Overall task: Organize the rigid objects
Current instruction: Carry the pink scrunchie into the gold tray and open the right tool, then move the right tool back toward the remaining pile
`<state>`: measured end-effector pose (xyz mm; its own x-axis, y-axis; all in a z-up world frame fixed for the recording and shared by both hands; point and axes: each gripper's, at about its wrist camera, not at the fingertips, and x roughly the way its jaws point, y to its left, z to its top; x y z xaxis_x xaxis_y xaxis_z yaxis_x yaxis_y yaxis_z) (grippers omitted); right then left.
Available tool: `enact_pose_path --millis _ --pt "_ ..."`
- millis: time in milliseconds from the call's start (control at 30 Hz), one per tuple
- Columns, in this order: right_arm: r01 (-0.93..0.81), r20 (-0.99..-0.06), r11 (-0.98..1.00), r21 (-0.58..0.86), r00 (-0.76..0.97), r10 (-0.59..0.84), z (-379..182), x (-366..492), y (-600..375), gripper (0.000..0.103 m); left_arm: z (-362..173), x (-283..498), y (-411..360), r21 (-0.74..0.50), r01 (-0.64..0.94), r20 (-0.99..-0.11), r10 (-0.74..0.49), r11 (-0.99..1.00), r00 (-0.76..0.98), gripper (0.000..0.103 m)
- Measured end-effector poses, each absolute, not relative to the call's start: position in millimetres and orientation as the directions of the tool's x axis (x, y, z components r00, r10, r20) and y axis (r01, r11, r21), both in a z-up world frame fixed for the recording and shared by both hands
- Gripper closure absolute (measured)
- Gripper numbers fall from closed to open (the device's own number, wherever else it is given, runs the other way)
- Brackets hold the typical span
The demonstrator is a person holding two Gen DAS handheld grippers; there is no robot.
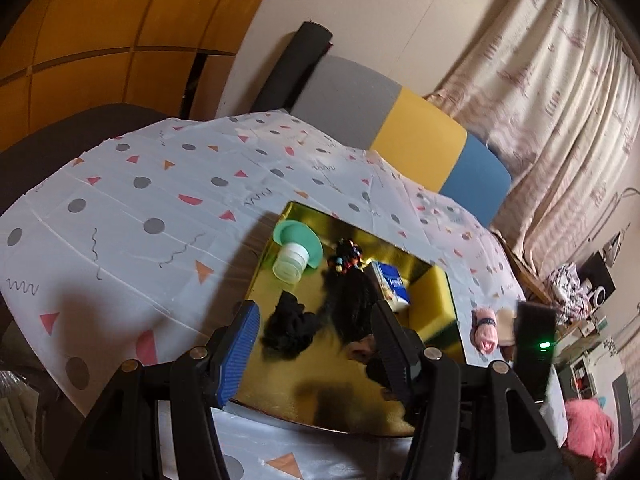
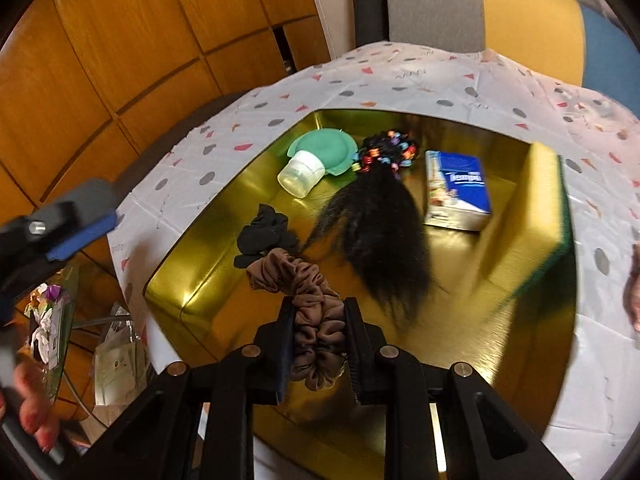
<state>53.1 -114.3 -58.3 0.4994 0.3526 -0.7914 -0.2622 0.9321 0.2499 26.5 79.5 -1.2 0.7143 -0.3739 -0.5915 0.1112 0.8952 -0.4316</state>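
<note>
- Left wrist view: my left gripper (image 1: 316, 344) hangs over the gold tray (image 1: 276, 384), fingers spread, nothing between them. Black scrunchie (image 1: 286, 326) lies on the tray just ahead; green lid (image 1: 298, 242) and tissue pack (image 1: 390, 286) farther in.
- Right wrist view: my right gripper (image 2: 320, 344) pinches the brown scrunchie (image 2: 316, 320) above the tray's near part, beside the black hairpiece (image 2: 376, 224).

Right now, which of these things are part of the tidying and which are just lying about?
In the job: gold tray, brown scrunchie in the right gripper, black scrunchie, tissue pack, hairpiece, plastic cup.

Lying about: chairs, curtain, pink yarn.
</note>
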Motion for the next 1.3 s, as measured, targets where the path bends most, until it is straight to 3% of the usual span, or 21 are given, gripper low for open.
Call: enact_pose_path --millis 167,367,567,867,1300 --pt "-0.241 -0.81 0.935 0.259 0.474 0.346 -69.3 64.7 -99.2 0.073 0.2 26.9 85.3 -0.445 0.096 -0.586 -0.371 0.89 0.72 0.044" --pt "-0.218 -0.791 0.93 0.297 0.489 0.367 -69.8 54.3 -106.5 0.046 -0.2 26.0 85.8 -0.448 0.094 -0.585 -0.37 0.889 0.722 0.044" --pt "-0.199 -0.727 0.94 0.277 0.597 0.341 -44.0 30.6 -130.4 0.038 -5.6 25.1 76.4 -0.458 0.118 -0.595 -0.403 0.881 0.696 0.044" --pt "-0.112 -0.684 0.967 0.227 0.689 0.24 -17.9 12.7 -181.0 0.037 -12.5 14.8 37.4 -0.446 0.215 -0.609 -0.471 0.869 0.639 0.044" --pt "0.134 -0.745 0.97 0.201 0.664 0.063 -51.3 -24.8 -299.8 0.036 -18.4 -7.3 -31.8 -0.425 0.404 -0.626 -0.585 0.81 0.515 0.044"
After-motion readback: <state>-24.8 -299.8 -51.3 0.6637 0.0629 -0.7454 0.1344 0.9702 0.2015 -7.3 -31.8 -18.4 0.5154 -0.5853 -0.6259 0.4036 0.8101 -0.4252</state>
